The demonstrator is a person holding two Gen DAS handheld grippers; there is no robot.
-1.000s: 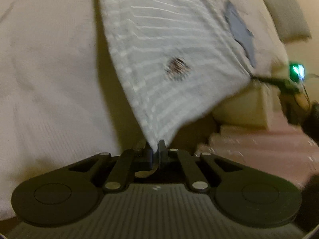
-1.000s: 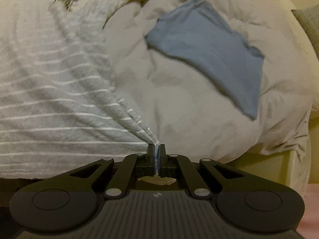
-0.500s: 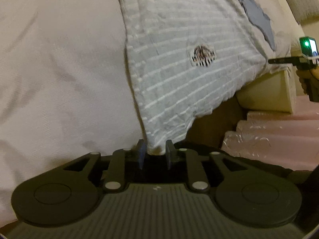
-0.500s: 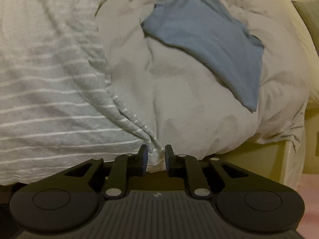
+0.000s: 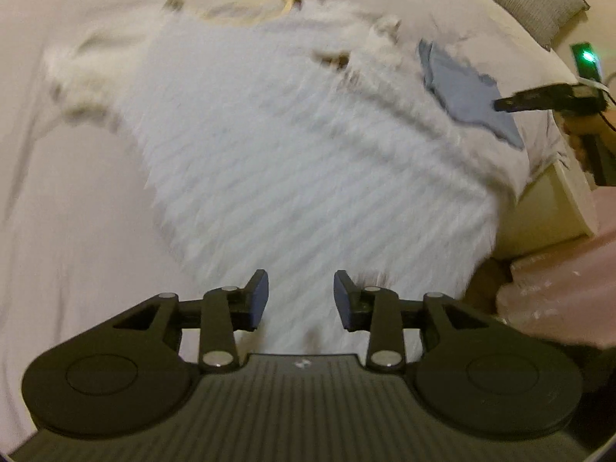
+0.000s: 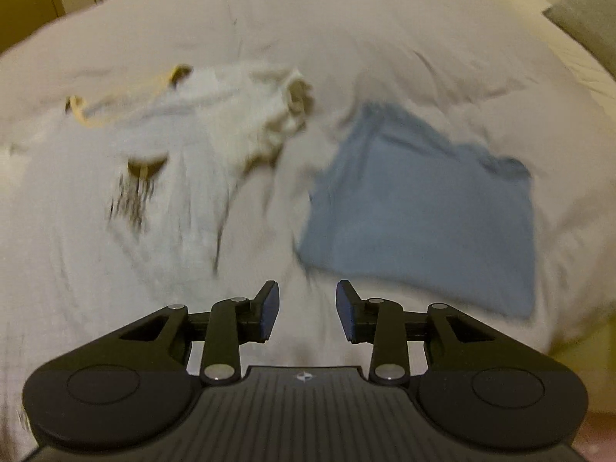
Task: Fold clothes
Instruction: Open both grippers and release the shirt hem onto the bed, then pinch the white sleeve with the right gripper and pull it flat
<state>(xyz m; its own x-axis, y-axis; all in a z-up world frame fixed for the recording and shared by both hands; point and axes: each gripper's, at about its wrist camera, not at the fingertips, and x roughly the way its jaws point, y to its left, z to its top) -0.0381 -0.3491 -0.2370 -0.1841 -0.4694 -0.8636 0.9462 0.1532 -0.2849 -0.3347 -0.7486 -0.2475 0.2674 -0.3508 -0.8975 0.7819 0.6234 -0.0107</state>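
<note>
In the left wrist view the left gripper [image 5: 301, 295] fills the bottom of the frame with its jaws spread wide, nothing between them, the blue-padded fingertips [image 5: 258, 300] hanging just over the near hem of the striped shirt [image 5: 300, 161]. That shirt, pale with thin light stripes, lies spread across the middle of the frame on the white bedcover [image 5: 65, 200], its collar end toward the top and a small dark print near the upper right of its body; the whole garment is smeared by motion blur, so fine detail cannot be told. To the right of it, at the upper right of the frame, lies a folded blue garment [image 5: 466, 96], and beyond that a grey pillow [image 5: 535, 0] sits in the top right corner. The right gripper [image 5: 539, 100] pokes in from the right edge, seen side-on over the blue garment. In the right wrist view the right gripper [image 6: 307, 311] also has its jaws spread apart and empty, low at centre frame over the bedcover [image 6: 385, 19]; the striped shirt [image 6: 115, 231] takes the left half, bunched near top centre, and the blue garment [image 6: 423, 223] lies flat at centre right, just beside the shirt's edge
</note>
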